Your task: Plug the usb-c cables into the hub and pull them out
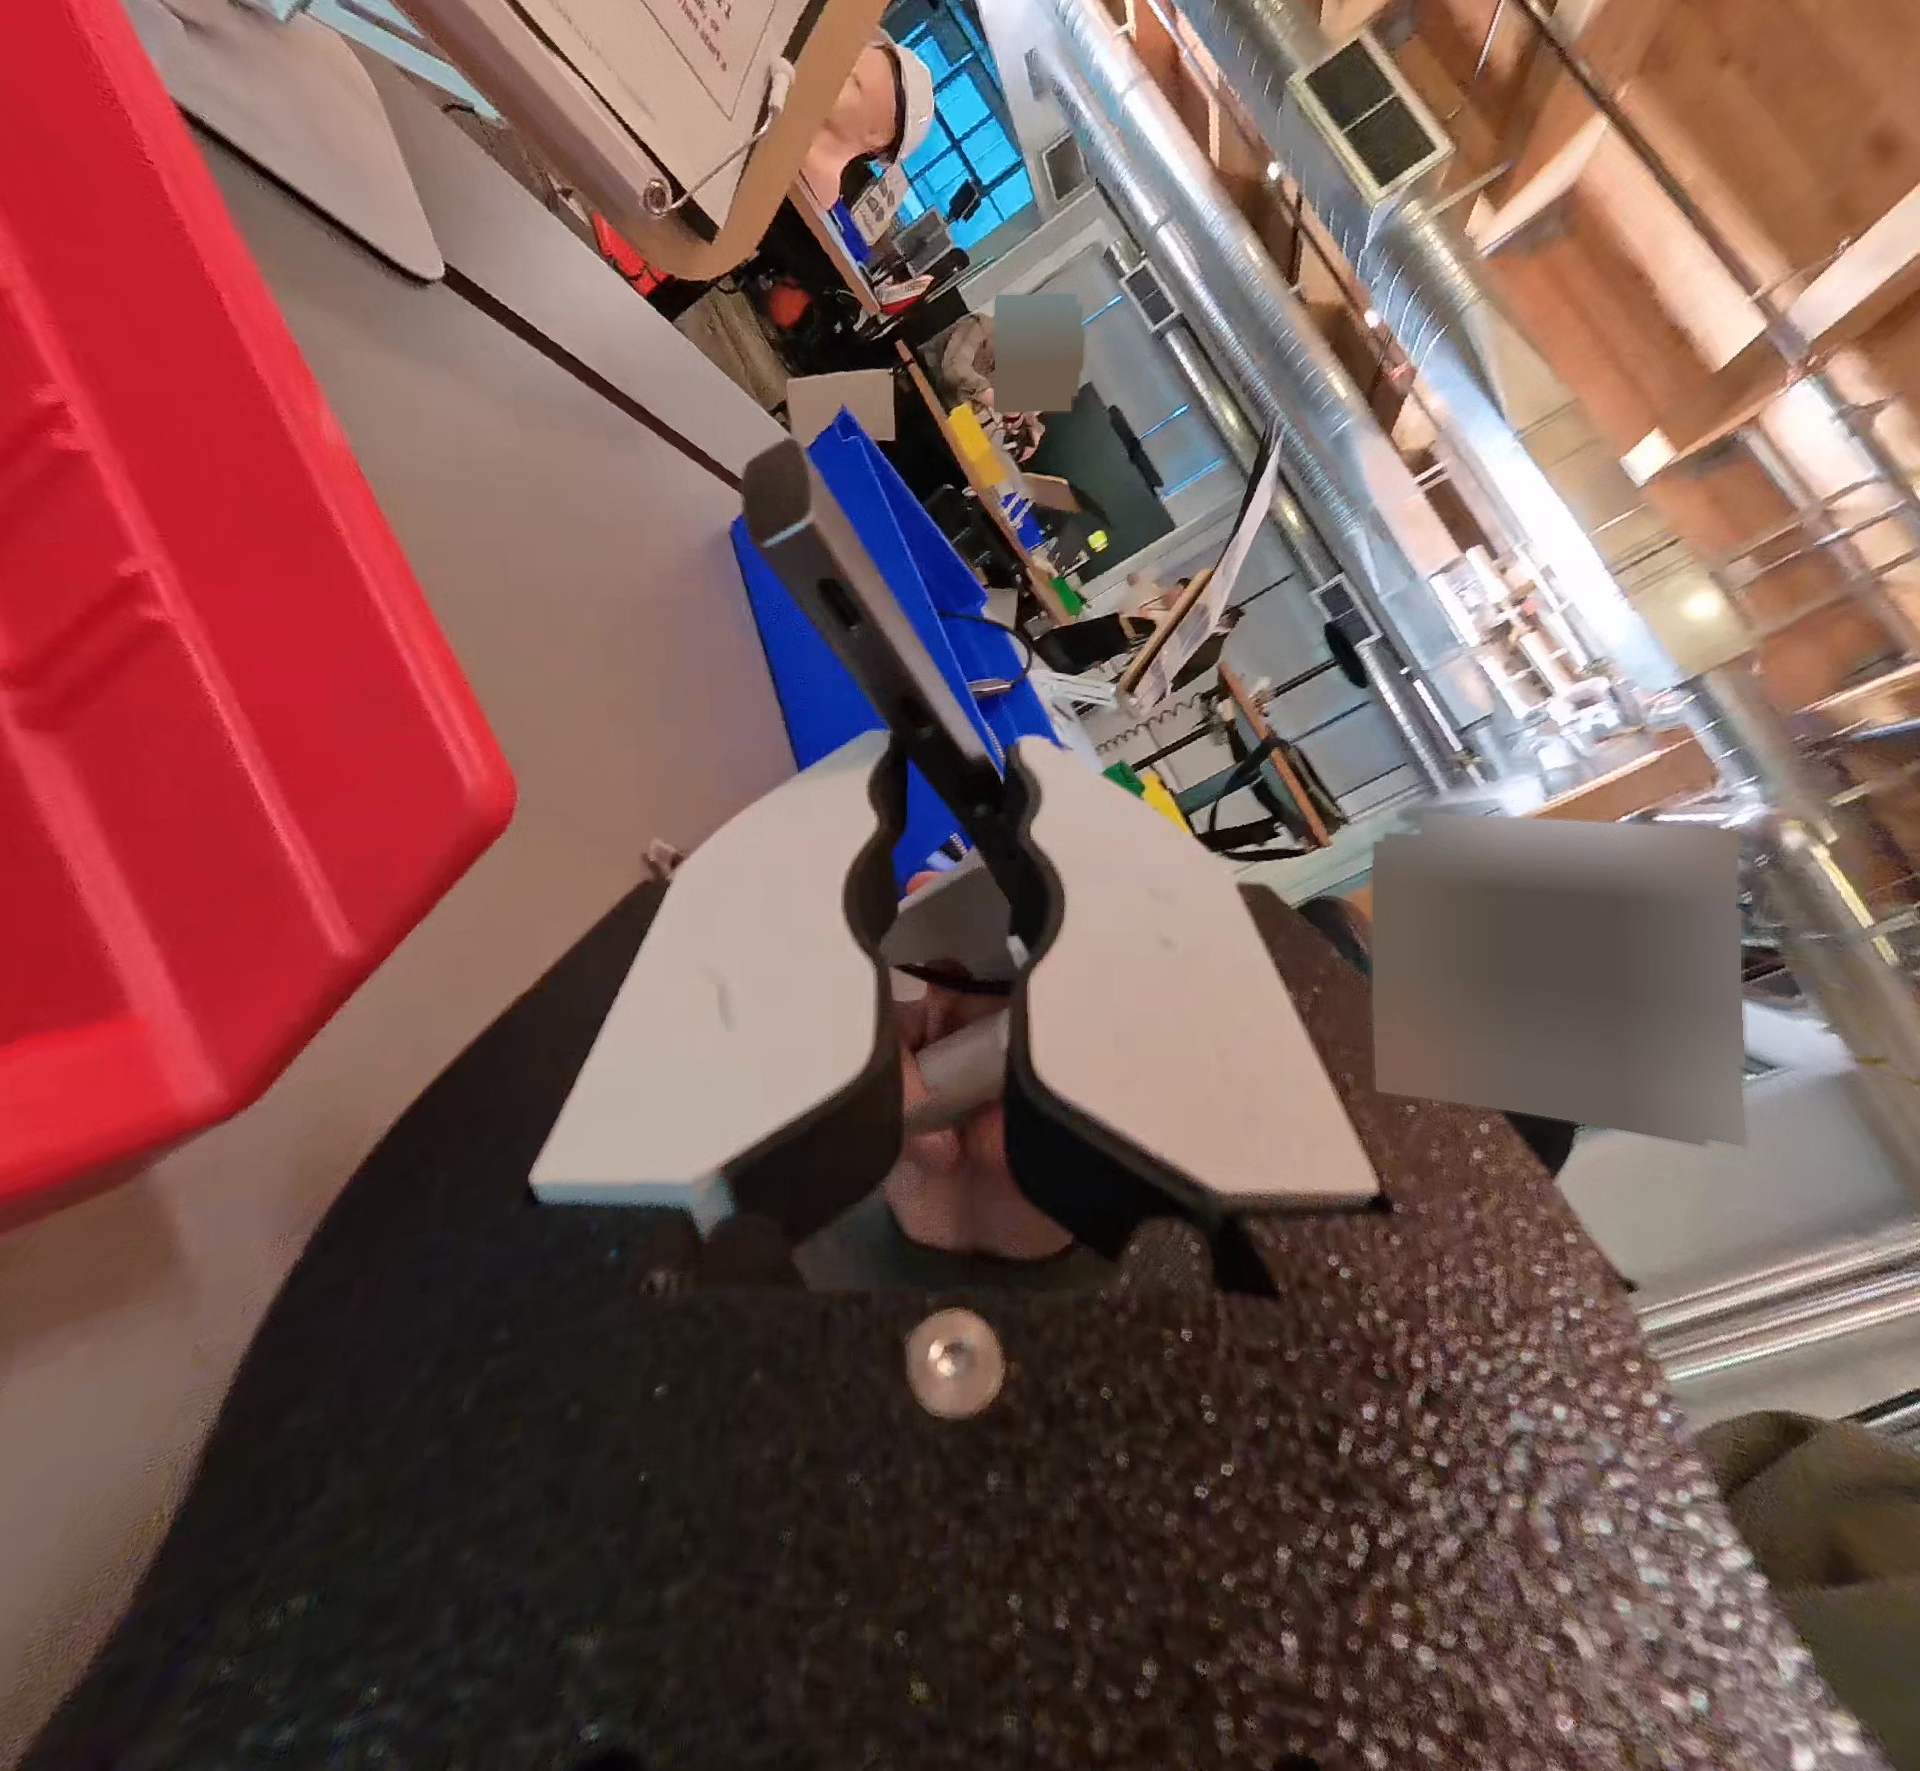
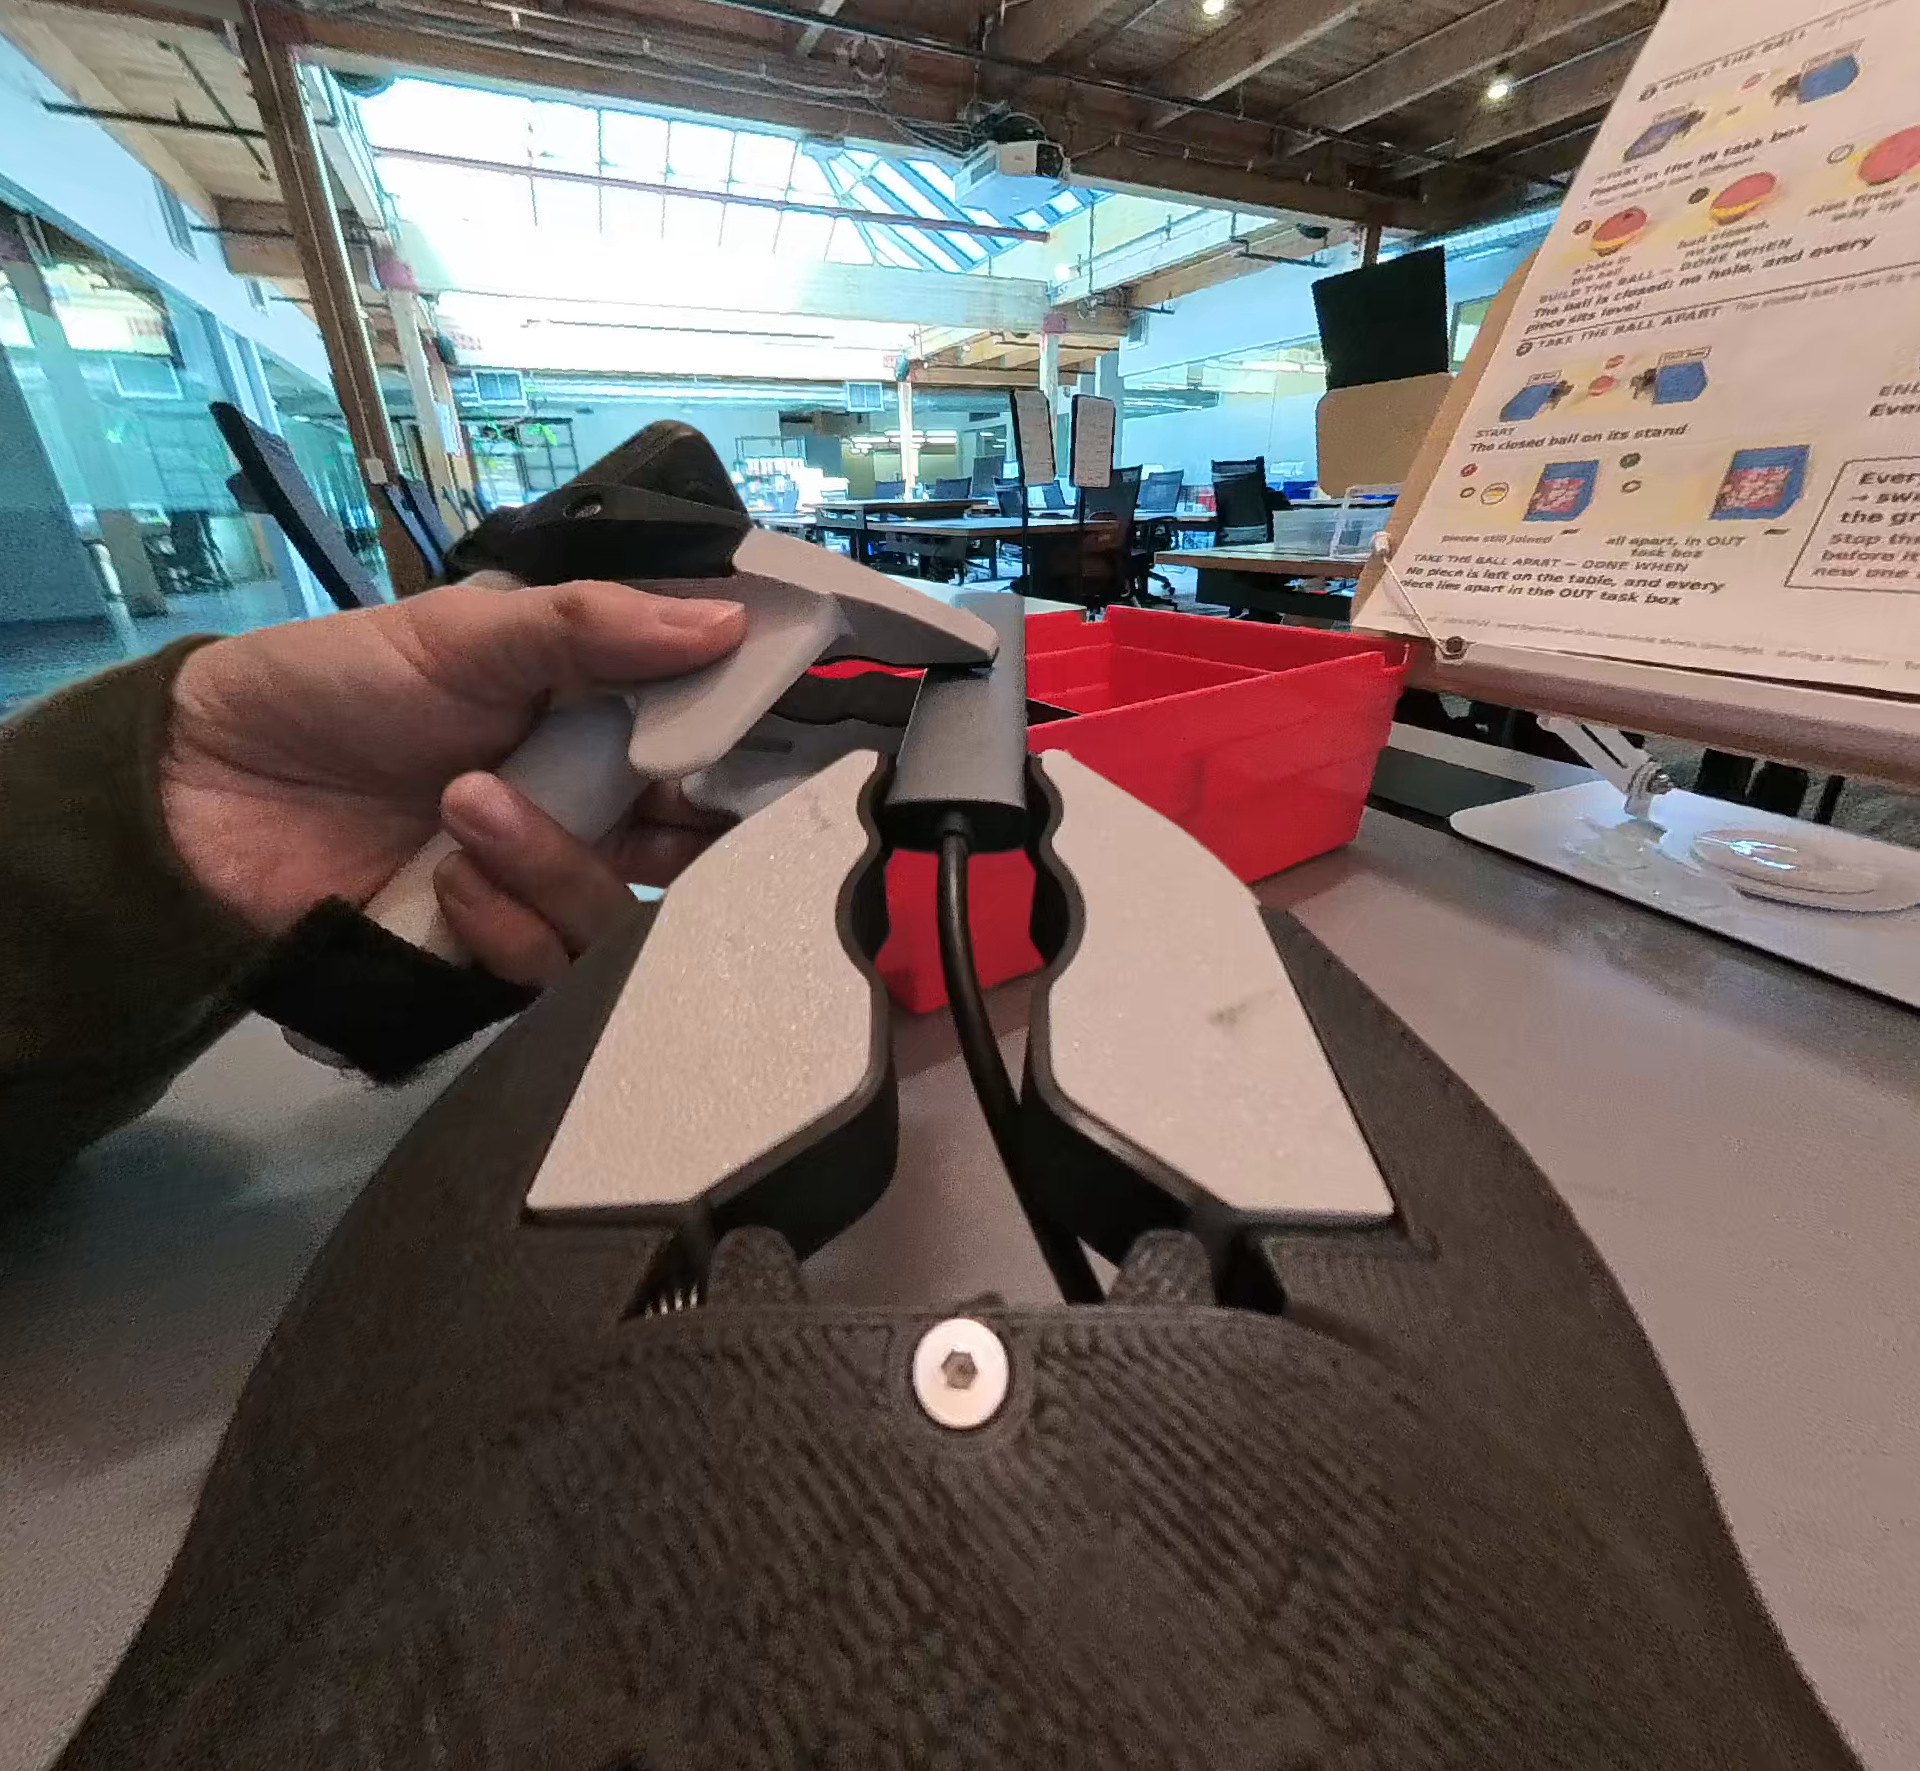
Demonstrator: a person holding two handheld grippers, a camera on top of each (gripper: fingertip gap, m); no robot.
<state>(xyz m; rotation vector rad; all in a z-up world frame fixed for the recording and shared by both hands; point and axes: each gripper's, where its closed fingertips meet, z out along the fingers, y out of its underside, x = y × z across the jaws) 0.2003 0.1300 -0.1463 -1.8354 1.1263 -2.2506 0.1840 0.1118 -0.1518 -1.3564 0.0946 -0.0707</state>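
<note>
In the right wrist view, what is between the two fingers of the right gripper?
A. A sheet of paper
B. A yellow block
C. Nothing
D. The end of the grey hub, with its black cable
D: the right gripper is closed on the end of the grey hub, and the hub's black cable runs back between the fingers.

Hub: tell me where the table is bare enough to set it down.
Bare table lies right of the red bin, before the stand's white base. Another strip runs between it and the blue bin. Crowded around the hub.
</note>
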